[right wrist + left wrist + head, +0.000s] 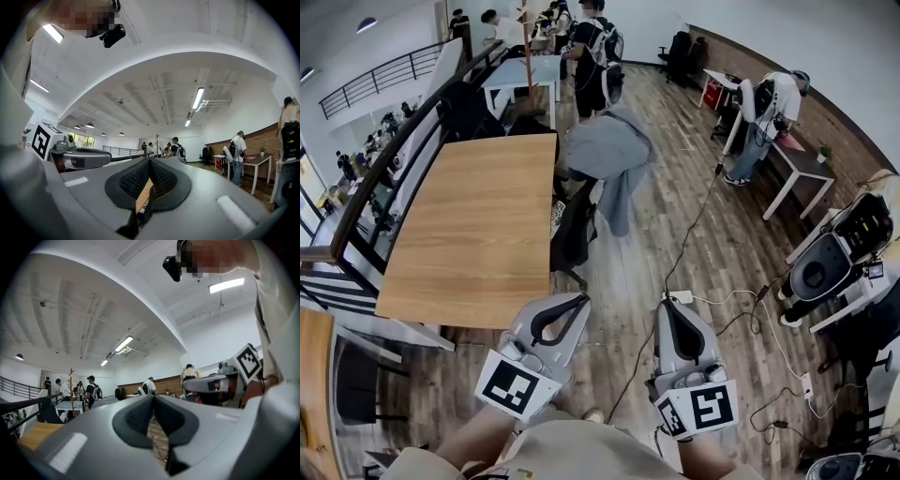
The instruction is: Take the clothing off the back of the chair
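A grey piece of clothing [609, 155] hangs over the back of a chair at the far right corner of the wooden table [469, 225], one end trailing down toward the floor. A dark chair [574, 232] stands just in front of it. Both grippers are low in the head view, well short of the clothing and pointing toward it. My left gripper [577, 302] is shut with nothing in it, pads together in the left gripper view [153, 398]. My right gripper [667, 307] is also shut and empty, jaws closed in the right gripper view [150, 161].
A cable [694, 220] runs across the plank floor to a power strip [680, 297] by my right gripper. A white desk [797, 164] with a person [764, 117] and equipment [834, 258] stand to the right. People [595, 56] stand at the back. A railing [356, 216] borders the left.
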A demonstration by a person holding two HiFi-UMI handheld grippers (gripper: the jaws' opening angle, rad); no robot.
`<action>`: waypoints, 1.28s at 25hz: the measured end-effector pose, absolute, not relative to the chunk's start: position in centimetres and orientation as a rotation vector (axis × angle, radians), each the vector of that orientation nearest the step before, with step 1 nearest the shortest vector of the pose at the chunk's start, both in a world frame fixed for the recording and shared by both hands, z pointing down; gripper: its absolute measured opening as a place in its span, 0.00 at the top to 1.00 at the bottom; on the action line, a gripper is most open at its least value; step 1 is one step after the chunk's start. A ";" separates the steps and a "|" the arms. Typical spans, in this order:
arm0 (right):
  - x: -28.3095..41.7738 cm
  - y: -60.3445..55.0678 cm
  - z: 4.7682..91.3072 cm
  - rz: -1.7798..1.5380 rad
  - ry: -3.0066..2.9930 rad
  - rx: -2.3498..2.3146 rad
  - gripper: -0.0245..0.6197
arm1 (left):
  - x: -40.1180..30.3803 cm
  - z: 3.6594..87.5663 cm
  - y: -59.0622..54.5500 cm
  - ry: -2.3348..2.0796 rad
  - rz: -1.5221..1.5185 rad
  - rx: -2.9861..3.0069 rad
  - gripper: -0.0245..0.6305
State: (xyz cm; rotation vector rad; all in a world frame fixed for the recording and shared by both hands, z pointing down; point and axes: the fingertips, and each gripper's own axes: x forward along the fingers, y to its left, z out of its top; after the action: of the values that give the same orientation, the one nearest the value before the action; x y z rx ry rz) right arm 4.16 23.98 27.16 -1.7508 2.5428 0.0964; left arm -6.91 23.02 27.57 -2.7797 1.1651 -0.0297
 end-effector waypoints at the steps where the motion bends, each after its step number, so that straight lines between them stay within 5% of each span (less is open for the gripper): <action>1: 4.4 24.1 27.2 0.095 2.545 -1.746 0.96 | -6.7 27.6 23.1 1.170 -0.038 -2.772 0.96; 32: 10.1 19.7 31.1 0.105 2.580 -1.741 0.96 | -1.5 30.7 18.9 1.180 -0.038 -2.744 0.96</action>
State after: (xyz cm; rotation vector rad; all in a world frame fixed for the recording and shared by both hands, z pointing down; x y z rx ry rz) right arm 10.10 19.73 31.15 -1.7410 2.5800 0.1046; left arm -1.54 18.92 30.68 -2.7437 1.1801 -0.0376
